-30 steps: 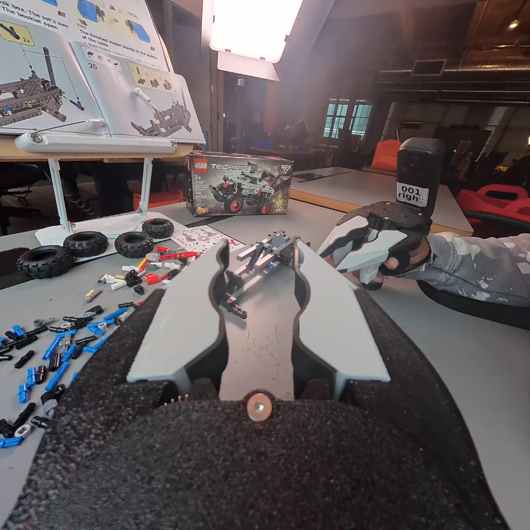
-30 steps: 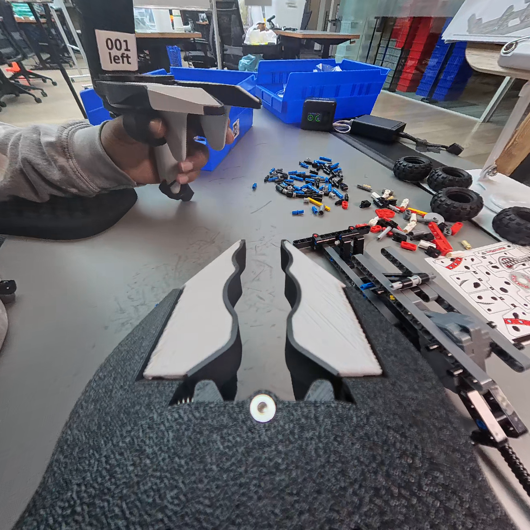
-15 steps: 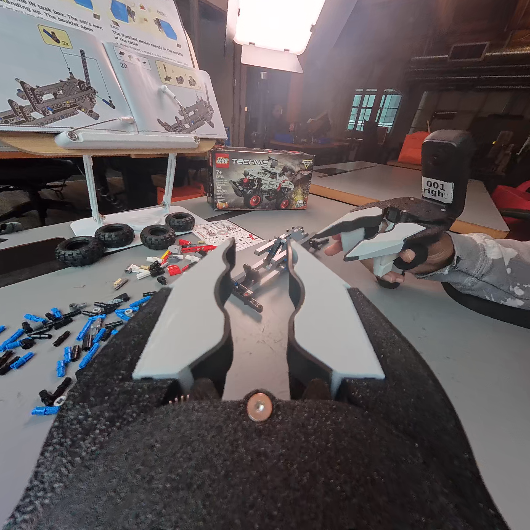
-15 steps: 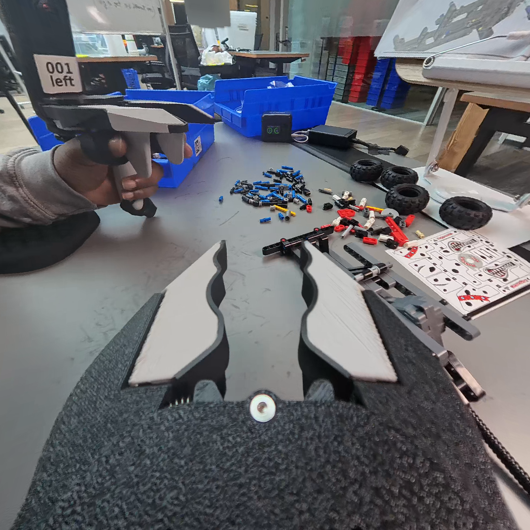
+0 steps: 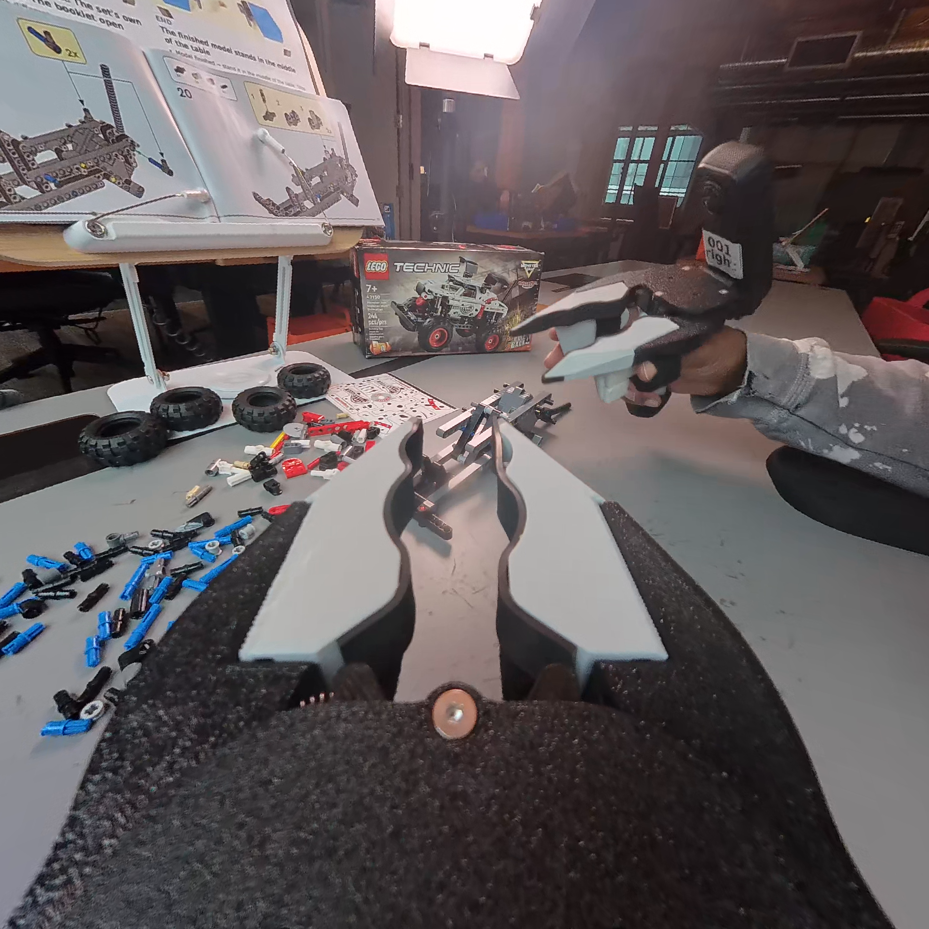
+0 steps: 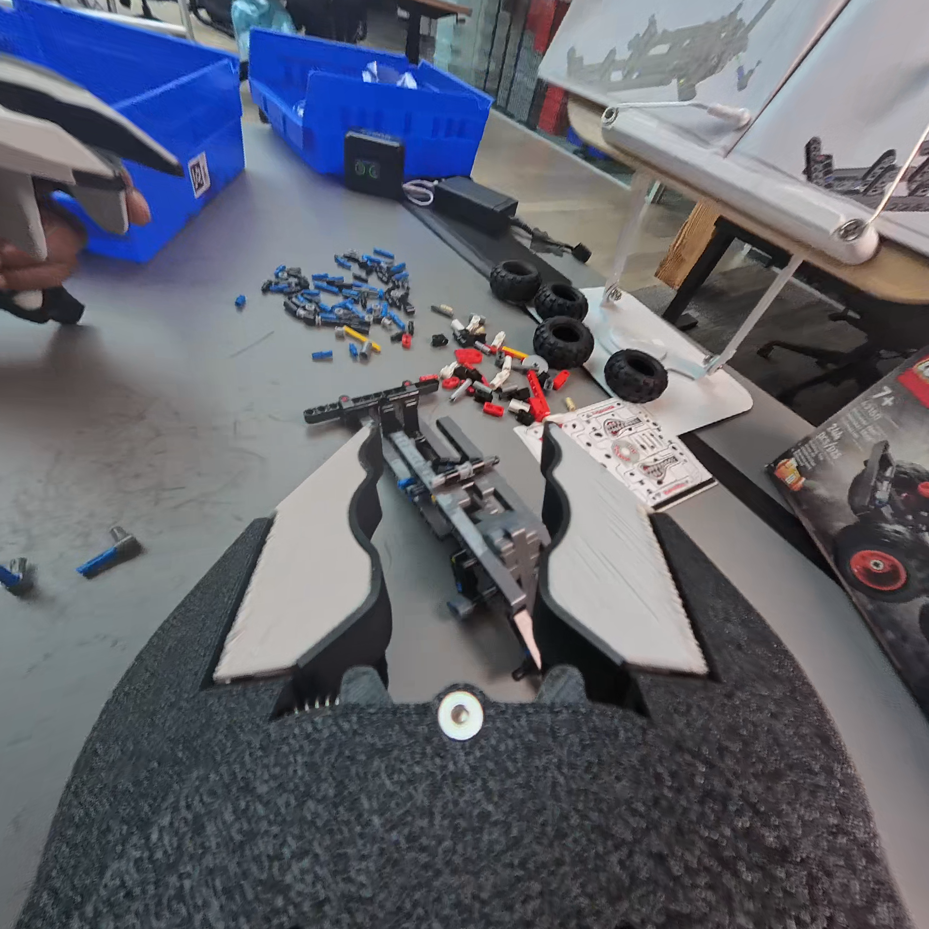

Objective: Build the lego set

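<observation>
R gripper (image 6: pixel 457 437) jaws wide open astride chassis (image 6: pixel 452 497), prob. to grab; L gripper (image 5: pixel 455 432) open, empty | parts (image 5: pixel 151 568) sorted on desk (image 5: pixel 704 653)

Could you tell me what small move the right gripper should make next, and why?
Probably lower the right gripper and close it on the grey chassis. Its fingers are open and framing the chassis from above; the left wrist view shows it well above the table, not touching. The left gripper is open, short of the chassis, holding nothing.
</observation>
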`<state>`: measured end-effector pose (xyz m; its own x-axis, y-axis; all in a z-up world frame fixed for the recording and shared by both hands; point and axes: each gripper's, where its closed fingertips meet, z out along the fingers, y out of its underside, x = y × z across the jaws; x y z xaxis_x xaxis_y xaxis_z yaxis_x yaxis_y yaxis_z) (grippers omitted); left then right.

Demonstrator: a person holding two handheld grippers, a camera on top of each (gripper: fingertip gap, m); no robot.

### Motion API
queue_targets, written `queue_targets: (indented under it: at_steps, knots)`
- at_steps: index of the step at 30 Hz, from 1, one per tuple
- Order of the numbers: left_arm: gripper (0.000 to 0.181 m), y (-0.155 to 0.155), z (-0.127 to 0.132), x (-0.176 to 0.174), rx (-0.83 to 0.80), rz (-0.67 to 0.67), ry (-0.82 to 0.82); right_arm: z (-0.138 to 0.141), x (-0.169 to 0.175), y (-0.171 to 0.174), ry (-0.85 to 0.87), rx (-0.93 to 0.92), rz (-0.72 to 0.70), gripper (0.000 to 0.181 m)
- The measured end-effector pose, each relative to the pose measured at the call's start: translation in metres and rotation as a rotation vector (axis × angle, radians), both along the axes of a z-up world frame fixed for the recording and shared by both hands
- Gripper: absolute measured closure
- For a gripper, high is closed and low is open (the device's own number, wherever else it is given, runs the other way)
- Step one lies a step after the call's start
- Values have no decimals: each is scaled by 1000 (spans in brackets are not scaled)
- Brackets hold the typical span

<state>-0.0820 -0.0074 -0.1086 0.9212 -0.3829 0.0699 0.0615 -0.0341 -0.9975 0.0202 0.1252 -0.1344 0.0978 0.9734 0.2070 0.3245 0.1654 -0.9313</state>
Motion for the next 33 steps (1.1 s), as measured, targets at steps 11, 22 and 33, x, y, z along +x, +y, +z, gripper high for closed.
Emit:
queue_targets:
  at_steps: [11, 22, 33]
  knots:
    - [153, 0, -1, -4, -2, 20, 9, 139, -145, 93, 304, 231, -126, 179]
    - [153, 1, -2, -6, -12, 24, -3, 118, -240, 185, 142, 200, -274, 181]
    - [153, 1, -4, -2, -21, 11, 11, 106, -239, 188, 96, 219, -264, 180]
